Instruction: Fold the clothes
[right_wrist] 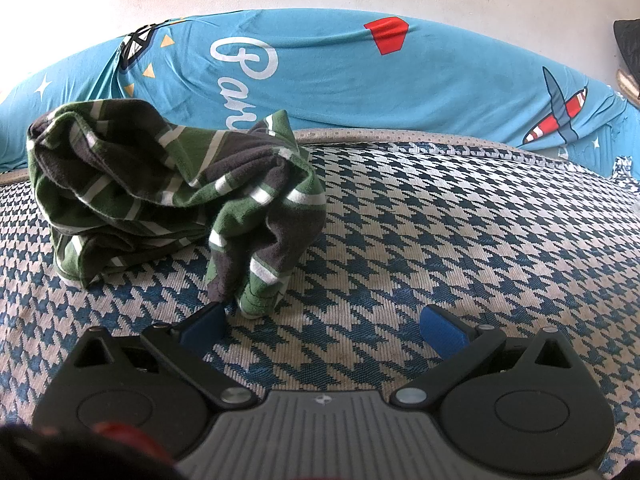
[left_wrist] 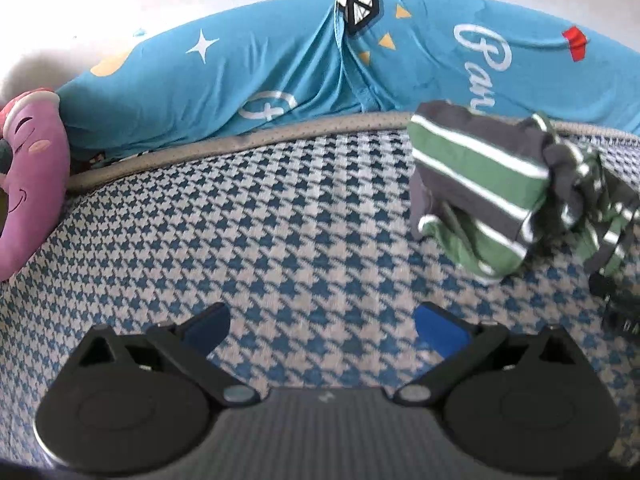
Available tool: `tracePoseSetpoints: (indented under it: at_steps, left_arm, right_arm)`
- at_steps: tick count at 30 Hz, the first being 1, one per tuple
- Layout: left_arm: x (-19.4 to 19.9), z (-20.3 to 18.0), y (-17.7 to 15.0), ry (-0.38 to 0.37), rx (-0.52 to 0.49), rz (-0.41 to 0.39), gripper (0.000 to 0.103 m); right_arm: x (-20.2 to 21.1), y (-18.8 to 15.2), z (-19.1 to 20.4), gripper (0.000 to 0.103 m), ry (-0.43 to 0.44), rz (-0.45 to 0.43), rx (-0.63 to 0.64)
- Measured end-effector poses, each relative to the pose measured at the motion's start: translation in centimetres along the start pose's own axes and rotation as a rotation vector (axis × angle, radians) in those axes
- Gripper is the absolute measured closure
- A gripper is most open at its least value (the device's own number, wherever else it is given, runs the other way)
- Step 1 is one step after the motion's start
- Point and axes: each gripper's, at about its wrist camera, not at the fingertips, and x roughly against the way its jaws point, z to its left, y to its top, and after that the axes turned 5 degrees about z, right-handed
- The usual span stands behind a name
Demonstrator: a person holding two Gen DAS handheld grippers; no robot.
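A crumpled garment with green, grey and white stripes (right_wrist: 168, 184) lies in a heap on the blue-and-white houndstooth mat (right_wrist: 440, 240). In the left wrist view the same striped garment (left_wrist: 492, 184) sits at the far right, well ahead of my left gripper (left_wrist: 322, 328), which stands open over bare mat. My right gripper (right_wrist: 322, 328) is open too. A hanging end of the garment rests on the mat just in front of its left blue pad (right_wrist: 204, 326), close to touching it. Nothing is between either pair of fingers.
A long turquoise printed pillow (left_wrist: 280, 72) runs along the far edge of the mat against a white wall. A pink plush toy (left_wrist: 28, 168) lies at the left. A dark object (right_wrist: 628, 48) sits at the far right edge.
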Motion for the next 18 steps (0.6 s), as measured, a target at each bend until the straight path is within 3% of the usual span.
tracePoseSetpoints:
  at_steps: [7, 18]
  left_arm:
    - [-1.1, -1.2, 0.4, -0.027, -0.008, 0.021, 0.000]
    - [-0.4, -2.3, 0.6, -0.005, -0.015, 0.021, 0.000]
  right_arm:
    - [0.0, 0.0, 0.0, 0.000, 0.000, 0.001, 0.000]
    - [0.1, 0.0, -0.1, 0.000, 0.000, 0.001, 0.000]
